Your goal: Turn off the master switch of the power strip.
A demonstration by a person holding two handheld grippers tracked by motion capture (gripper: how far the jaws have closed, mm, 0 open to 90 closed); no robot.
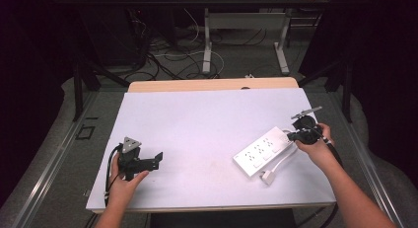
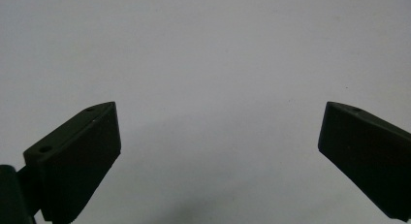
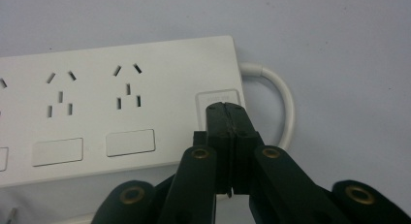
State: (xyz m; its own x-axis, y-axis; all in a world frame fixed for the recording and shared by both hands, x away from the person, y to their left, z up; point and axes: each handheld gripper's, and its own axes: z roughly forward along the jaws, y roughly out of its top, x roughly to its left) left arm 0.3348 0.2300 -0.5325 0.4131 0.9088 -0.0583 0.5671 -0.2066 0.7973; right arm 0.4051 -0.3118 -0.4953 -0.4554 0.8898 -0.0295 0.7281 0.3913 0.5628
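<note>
We see the right gripper (image 3: pixel 227 107), jaws closed together, tips on the switch (image 3: pixel 218 99) at the power strip's (image 1: pixel 261 151) right end, right side of bench (image 1: pixel 197 119); left gripper (image 2: pixel 218 132) wide, empty. Contact probably light; tips may slip off.

So the power strip (image 1: pixel 261 151) sits on the counter's (image 1: pixel 197 119) right side, its cable (image 1: pixel 281 161) looping along its near side to a plug (image 1: pixel 267 177). Right claw (image 1: pixel 296 135) is at the strip's far-right end, left claw (image 1: pixel 156 160) way over near the left edge.
</note>
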